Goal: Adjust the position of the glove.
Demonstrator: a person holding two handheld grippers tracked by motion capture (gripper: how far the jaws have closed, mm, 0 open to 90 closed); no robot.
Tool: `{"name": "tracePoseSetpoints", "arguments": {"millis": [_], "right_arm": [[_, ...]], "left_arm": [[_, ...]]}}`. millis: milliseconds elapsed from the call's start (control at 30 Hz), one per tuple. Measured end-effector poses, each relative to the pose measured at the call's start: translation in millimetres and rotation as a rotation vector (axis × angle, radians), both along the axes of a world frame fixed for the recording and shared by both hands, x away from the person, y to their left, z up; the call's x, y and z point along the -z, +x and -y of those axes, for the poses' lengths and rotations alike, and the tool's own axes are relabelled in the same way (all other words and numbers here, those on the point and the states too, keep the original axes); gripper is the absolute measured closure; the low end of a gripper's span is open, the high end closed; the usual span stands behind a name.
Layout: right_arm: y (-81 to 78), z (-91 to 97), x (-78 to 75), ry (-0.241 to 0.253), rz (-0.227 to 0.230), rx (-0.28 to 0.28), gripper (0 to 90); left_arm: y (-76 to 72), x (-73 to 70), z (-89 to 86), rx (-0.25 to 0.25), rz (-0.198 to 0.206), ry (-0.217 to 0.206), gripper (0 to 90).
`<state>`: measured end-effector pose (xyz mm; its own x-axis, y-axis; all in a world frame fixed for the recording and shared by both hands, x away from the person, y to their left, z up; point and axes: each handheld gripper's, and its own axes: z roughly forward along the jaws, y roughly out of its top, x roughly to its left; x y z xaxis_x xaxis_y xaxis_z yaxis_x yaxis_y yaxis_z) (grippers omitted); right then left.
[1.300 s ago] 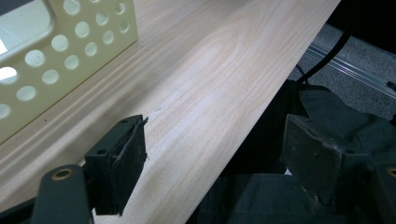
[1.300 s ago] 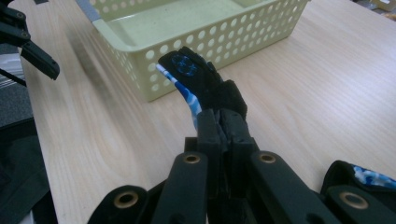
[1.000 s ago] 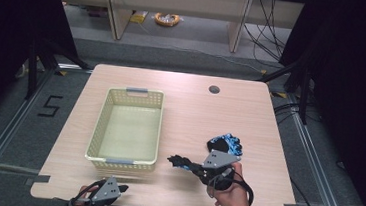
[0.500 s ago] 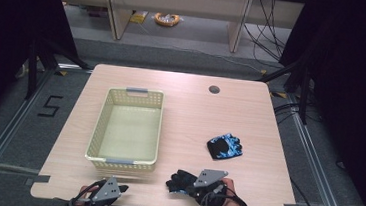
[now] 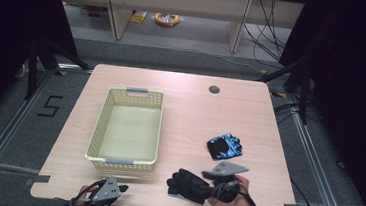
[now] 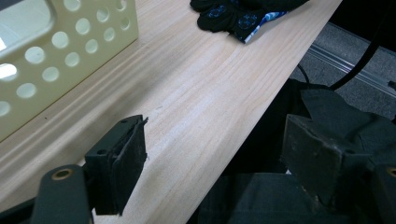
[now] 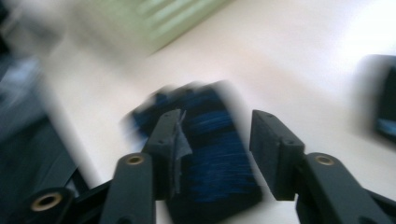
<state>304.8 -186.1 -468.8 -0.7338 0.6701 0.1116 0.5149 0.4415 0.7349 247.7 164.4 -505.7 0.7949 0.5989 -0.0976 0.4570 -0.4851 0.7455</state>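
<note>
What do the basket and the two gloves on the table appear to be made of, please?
The basket looks like pale yellow moulded plastic with a matt finish: its walls are pierced by even rows of round holes. The two gloves look like soft black fabric with blue patches, lying limp and crumpled. The table seems light wood-grain laminate.

Your right gripper (image 5: 198, 190) sits at the near edge of the table (image 5: 190, 108), with one glove (image 5: 187, 184) lying on the table directly in front of its jaws, toward your left. A second glove (image 5: 224, 146) lies beyond the right gripper, farther from you and well apart from the first. The basket (image 5: 100, 131) stands left of the right gripper. Your left gripper (image 5: 105, 196) sits just in front of the basket's near wall, at the table's near edge.
</note>
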Motion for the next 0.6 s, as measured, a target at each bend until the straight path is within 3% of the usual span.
{"name": "tracePoseSetpoints", "arguments": {"millis": [33, 67, 133, 200, 233, 367, 400, 467, 600], "right_arm": [[4.2, 12.7, -5.5, 0.022, 0.009, 0.104, 52.3], [8.0, 20.6, -7.1, 0.034, 0.029, 0.163, 51.9], [19.5, 45.4, -6.8, 0.079, 0.004, 0.335, 49.9], [27.3, 58.9, -3.6, 0.071, 0.01, 0.38, 48.6], [31.7, 66.9, -0.7, 0.072, 0.006, 0.428, 48.6], [42.7, 81.5, 7.3, 0.106, -0.032, 0.487, 48.4], [44.7, 82.5, 8.3, 0.095, -0.035, 0.503, 48.3], [49.4, 84.1, 10.8, 0.093, -0.047, 0.525, 48.2], [61.5, 84.3, 17.5, 0.102, -0.078, 0.538, 46.5]], "left_arm": [[0.0, 0.0, 0.3, -0.001, 0.001, -0.001, 21.7], [-0.9, 0.4, 1.9, -0.004, 0.001, -0.02, 21.7], [-0.8, 0.0, 2.2, 0.012, 0.005, -0.019, 21.7], [-0.1, 0.6, 2.5, 0.011, 0.01, -0.024, 21.8], [-1.0, 1.3, 3.5, -0.005, -0.009, -0.036, 21.7], [0.4, 1.1, 2.6, 0.008, 0.008, -0.018, 21.8], [0.9, 0.6, 1.7, 0.017, 0.011, -0.003, 21.8], [0.0, 1.6, 2.7, -0.001, -0.005, -0.009, 21.8], [0.5, 1.4, 2.5, 0.006, 0.009, -0.021, 21.8]]}}
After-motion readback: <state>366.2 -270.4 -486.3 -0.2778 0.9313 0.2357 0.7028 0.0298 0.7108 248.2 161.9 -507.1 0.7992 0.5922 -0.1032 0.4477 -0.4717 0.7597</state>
